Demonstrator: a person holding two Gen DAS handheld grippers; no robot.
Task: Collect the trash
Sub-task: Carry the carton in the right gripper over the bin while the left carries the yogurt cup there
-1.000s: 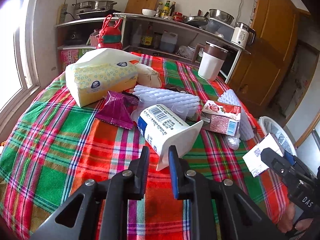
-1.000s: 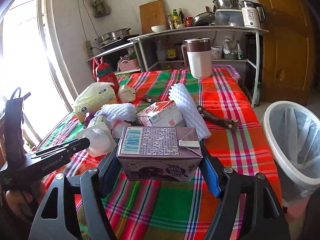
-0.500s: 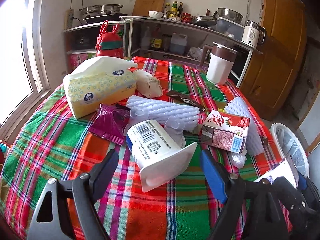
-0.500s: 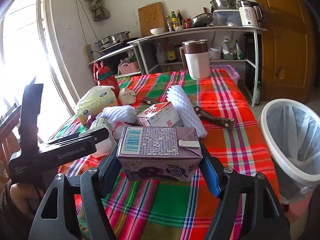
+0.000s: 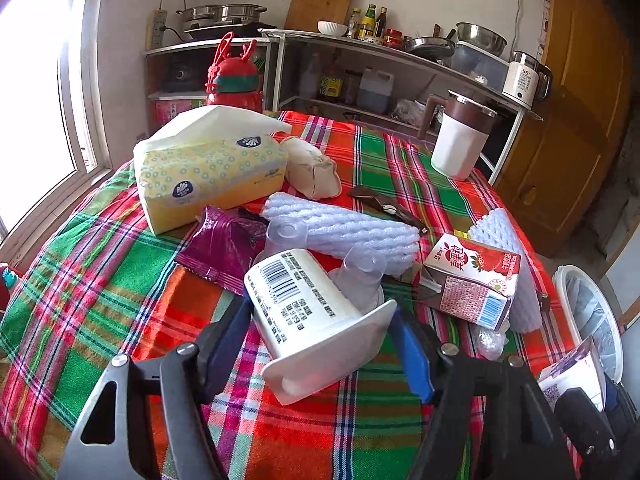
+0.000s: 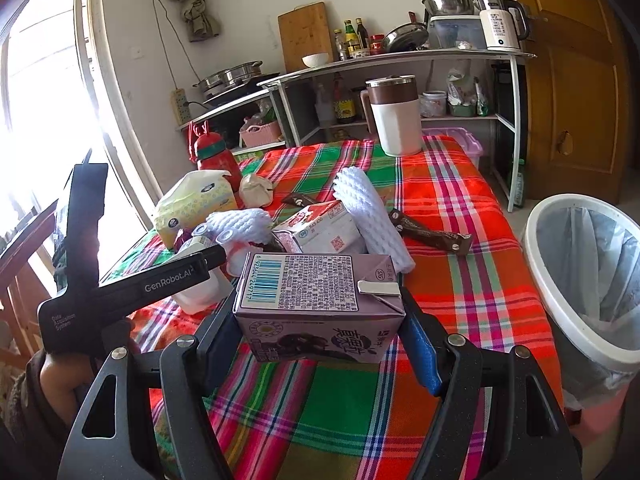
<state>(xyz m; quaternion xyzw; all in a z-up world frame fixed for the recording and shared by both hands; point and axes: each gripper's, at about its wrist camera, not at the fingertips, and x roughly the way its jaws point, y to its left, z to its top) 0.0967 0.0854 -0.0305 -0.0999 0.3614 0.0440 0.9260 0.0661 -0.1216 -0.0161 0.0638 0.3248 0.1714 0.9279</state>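
Nearest, in the right wrist view: right gripper [image 6: 320, 320] clamped on a purple drink carton [image 6: 316, 304], barcode side up, held above the near edge of the plaid tablecloth [image 6: 460, 292]. In the left wrist view: left gripper [image 5: 320, 340] with jaws closing around a white yogurt cup [image 5: 312, 320] lying on its side on the cloth, rim toward the camera; blue pads either side of it, not clearly pressing yet.

Just behind the cup: clear plastic cups [image 5: 360, 276], a purple wrapper [image 5: 224, 246], white foam netting [image 5: 344, 232], a red strawberry milk carton [image 5: 472, 280] with a second foam net [image 5: 504, 236] behind it. Beyond: yellow tissue pack [image 5: 208, 172], a crumpled beige paper bag [image 5: 312, 168], a brown wrapper [image 5: 384, 208].

Off the table's right side, on the floor: white trash bin [image 6: 580, 280] lined with a clear bag.

At the table's far end: a white and brown jug [image 5: 460, 140] and a red bottle [image 5: 234, 84].

Farthest: metal shelving [image 5: 400, 64] with pots, sauce bottles, a kettle and a cutting board against the wall; bright window to the left, wooden door [image 5: 580, 120] to the right.
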